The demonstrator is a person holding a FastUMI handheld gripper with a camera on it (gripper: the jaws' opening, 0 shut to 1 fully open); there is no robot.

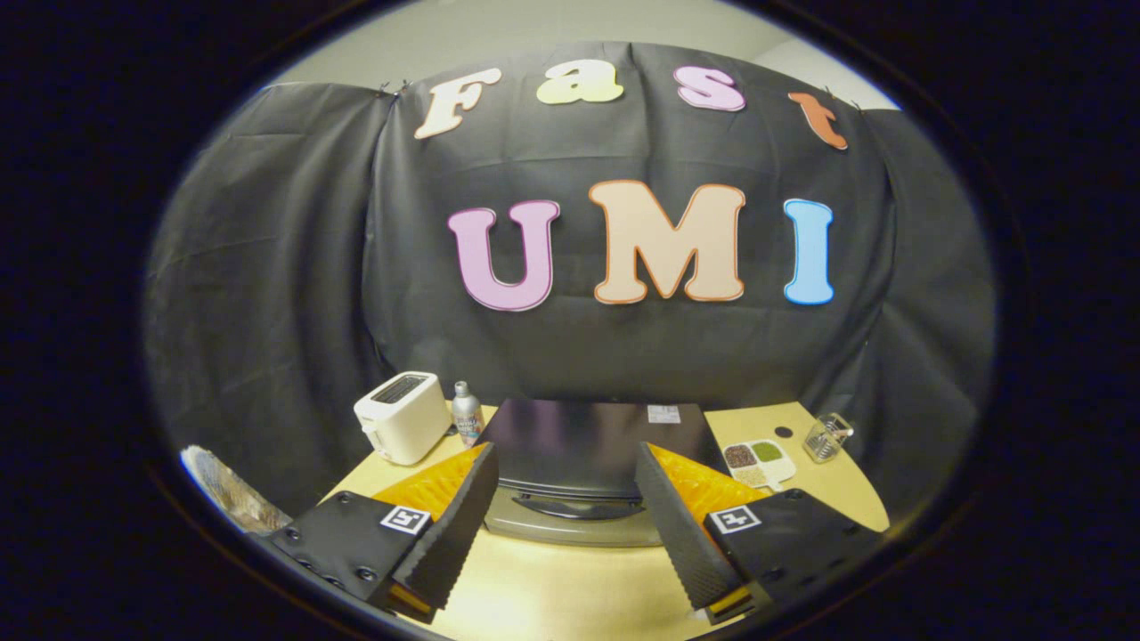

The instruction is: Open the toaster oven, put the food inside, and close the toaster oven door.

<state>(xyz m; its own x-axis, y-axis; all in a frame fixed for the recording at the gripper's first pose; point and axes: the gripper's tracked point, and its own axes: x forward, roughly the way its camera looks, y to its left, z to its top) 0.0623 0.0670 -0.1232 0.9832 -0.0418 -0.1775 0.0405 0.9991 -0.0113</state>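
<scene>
- The pale wooden table (570, 596) carries everything.
- A dark toaster oven (588, 454) stands at its middle, door closed, handle toward the camera.
- Left of the oven: a white toaster (403, 417), and a small metal bottle (466, 413) between the two.
- Right of the oven: a divided food tray (760, 461), then a clear glass (826, 437) near the table's corner.

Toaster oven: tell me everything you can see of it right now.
The toaster oven is a dark, flat-topped box with a small pale label near its back right corner. Its front looks silvery with a dark curved handle, and the door looks shut. It stands upright on the wooden table, just ahead of the open gripper, whose fingers frame it without touching.
</scene>
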